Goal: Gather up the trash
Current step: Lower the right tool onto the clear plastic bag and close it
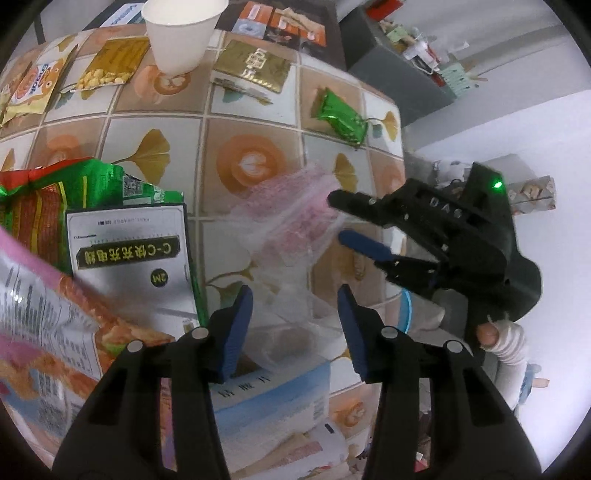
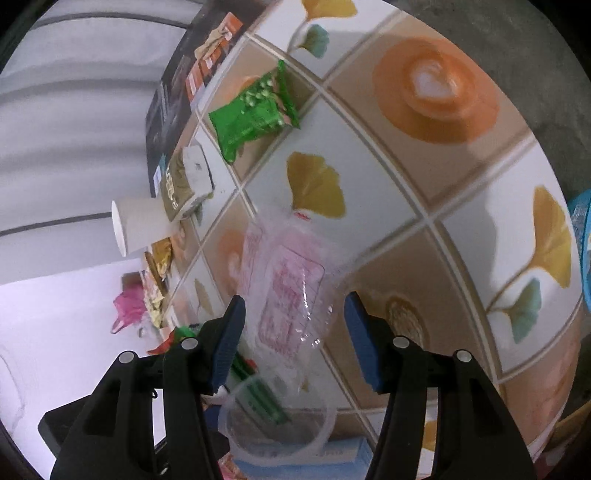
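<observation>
Your right gripper (image 2: 293,334), jaws half-open and empty, straddles the pink wrapper (image 2: 286,291), long axis twelve-to-six; left gripper (image 1: 295,328) likewise.

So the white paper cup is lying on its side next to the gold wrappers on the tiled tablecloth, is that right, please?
Not quite: the white paper cup stands upright, mouth up, as the left wrist view shows. The rest holds: it is next to the gold wrappers on the tiled tablecloth.
</observation>
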